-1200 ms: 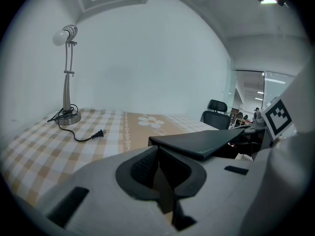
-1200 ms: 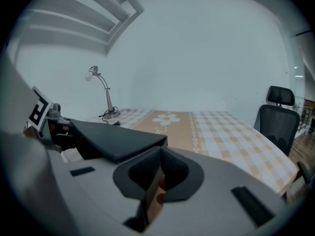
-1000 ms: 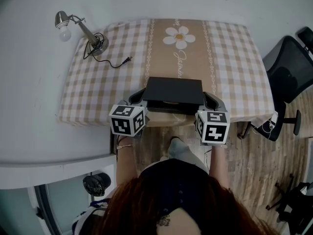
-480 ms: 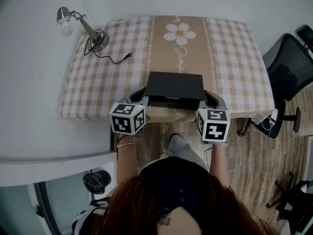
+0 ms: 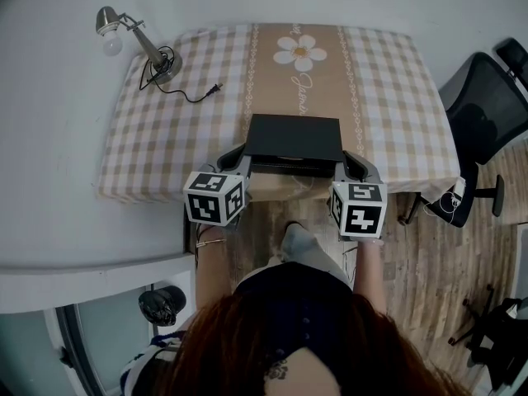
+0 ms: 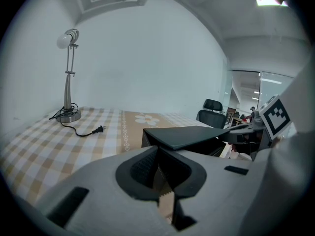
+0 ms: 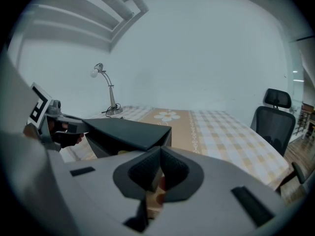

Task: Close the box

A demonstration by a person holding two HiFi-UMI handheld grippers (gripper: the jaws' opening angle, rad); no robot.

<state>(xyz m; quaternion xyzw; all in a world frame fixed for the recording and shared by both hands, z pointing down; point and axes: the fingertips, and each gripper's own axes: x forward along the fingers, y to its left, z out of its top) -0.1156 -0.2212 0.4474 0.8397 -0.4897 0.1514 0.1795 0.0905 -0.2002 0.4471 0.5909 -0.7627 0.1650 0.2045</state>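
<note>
One black box [image 5: 294,136], lid ajar. Two grippers at its near corners: left gripper [image 5: 238,155], right gripper [image 5: 350,158], both pairs of jaws pressed together. One lamp [image 5: 132,35].

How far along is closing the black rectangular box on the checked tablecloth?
Done: nothing is finished yet. The flat black lid is low but slants up toward the person, with a dark gap under its near edge. In hand: the left gripper and right gripper, jaws together, sit at the lid's near corners. Left: lower the lid flush onto the black rectangular box.
</note>
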